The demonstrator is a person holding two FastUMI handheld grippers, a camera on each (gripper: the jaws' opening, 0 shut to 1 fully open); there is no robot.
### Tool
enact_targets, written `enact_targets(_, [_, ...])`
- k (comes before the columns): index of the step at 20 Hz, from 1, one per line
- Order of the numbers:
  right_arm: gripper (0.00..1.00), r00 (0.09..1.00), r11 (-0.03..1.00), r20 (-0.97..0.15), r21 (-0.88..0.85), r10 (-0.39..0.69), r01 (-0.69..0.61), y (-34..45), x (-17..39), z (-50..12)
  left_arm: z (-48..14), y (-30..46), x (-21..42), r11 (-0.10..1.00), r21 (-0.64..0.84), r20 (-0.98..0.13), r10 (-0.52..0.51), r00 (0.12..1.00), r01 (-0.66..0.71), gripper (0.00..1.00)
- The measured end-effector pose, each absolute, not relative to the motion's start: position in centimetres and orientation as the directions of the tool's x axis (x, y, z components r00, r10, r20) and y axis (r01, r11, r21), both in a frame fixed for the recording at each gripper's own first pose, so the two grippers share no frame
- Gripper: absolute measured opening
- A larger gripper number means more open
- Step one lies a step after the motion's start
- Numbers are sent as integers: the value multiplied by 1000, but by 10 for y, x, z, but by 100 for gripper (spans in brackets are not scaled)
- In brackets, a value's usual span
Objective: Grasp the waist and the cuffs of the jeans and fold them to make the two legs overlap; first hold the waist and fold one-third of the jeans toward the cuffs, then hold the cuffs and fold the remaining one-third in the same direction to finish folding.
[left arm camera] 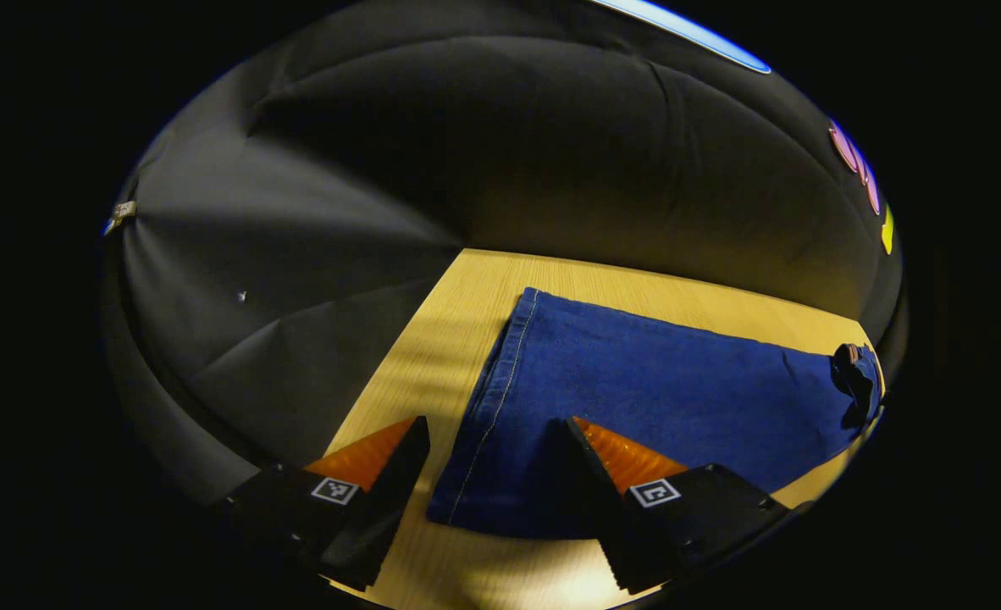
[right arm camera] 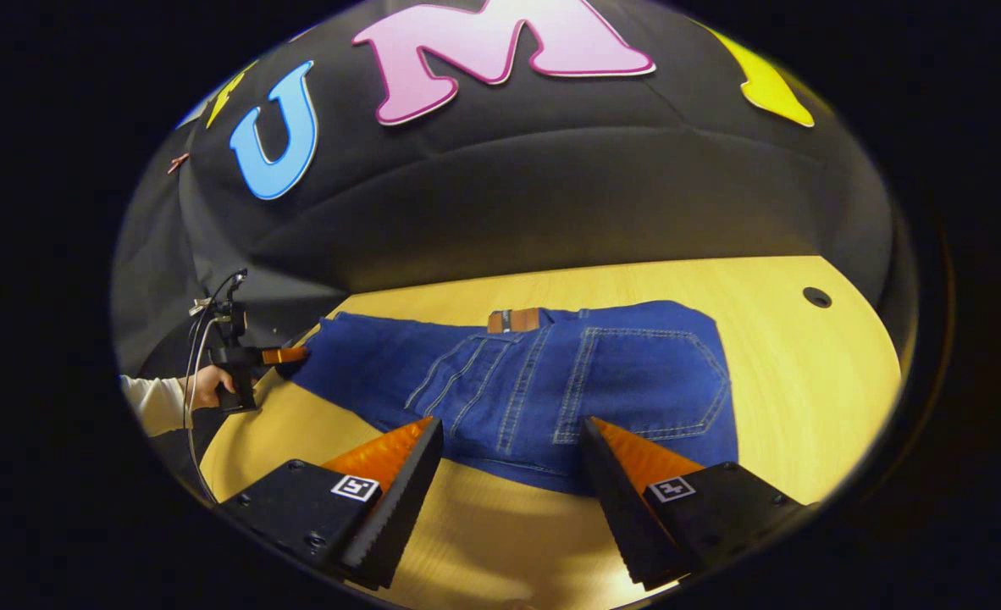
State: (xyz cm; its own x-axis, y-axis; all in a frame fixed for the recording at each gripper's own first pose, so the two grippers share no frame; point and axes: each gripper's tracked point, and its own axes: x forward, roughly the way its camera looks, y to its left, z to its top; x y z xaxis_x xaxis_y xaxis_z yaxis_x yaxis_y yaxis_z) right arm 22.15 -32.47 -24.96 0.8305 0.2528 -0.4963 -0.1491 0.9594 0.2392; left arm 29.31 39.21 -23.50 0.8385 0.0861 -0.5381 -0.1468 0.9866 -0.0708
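My jeans (left arm camera: 636, 381) lie flat on the pale wood-grain worktop (left arm camera: 433, 339), already doubled so one leg covers the other; in the left gripper view the cuffs sit at lower centre of the frame, and in the right gripper view the waist with its back pocket and leather patch fills the middle. My left tool (left arm camera: 490, 462) is spread wide with nothing between its fingers, hovering at the cuff hem. My right tool (right arm camera: 513, 462) is likewise spread and empty over the waist edge. The other tool and the hand (right arm camera: 204, 385) holding it show at mid left of the right gripper view. I judge the waist fold comes next: I should bite both denim layers together near the band, lift low, and carry it a third along. The denim looks thick, stiff, with pale contrast stitching.
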Motion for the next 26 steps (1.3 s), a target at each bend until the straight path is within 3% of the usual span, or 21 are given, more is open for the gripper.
enact_targets(2, [99,830,959,-497,246,252,-143,-327,219,-248,-238,384,290,994,-63,-562,44,826,-95,92])
enact_targets(3, [99,829,956,-499,257,254,-139,-327,218,-247,-239,382,291,995,-55,-571,37,820,-82,95])
enact_targets(4, [99,830,956,-497,260,253,-136,-328,218,-248,-239,380,293,994,-60,-574,37,818,-87,83])
enact_targets(8, [99,833,958,-494,252,250,-138,-327,215,-247,-241,374,296,998,-61,-601,-10,799,-34,81])
enact_targets(9, [99,833,958,-492,249,252,-142,-327,214,-247,-210,367,288,996,-85,-581,-37,813,-16,80])
enact_targets(11, [99,831,961,-499,236,245,-142,-330,211,-250,-243,365,299,997,-67,-565,-3,825,-43,30])
enact_targets(16, [99,840,970,-498,209,214,-124,-345,209,-244,-226,365,289,991,-125,-538,-30,842,-45,13])
enact_targets(17, [99,845,972,-494,203,205,-117,-351,209,-241,-223,369,289,992,-110,-528,-6,849,-61,6])
enact_targets(22, [99,876,987,-467,148,123,-60,-393,212,-221,-200,356,296,995,-71,-516,28,856,-75,6])
enact_targets(25, [99,882,990,-465,142,72,-7,-424,204,-214,-149,351,285,990,-106,-472,34,881,-95,2])
enact_targets(26, [99,879,989,-473,148,60,12,-434,200,-211,-125,352,286,988,-121,-451,30,892,-94,6])
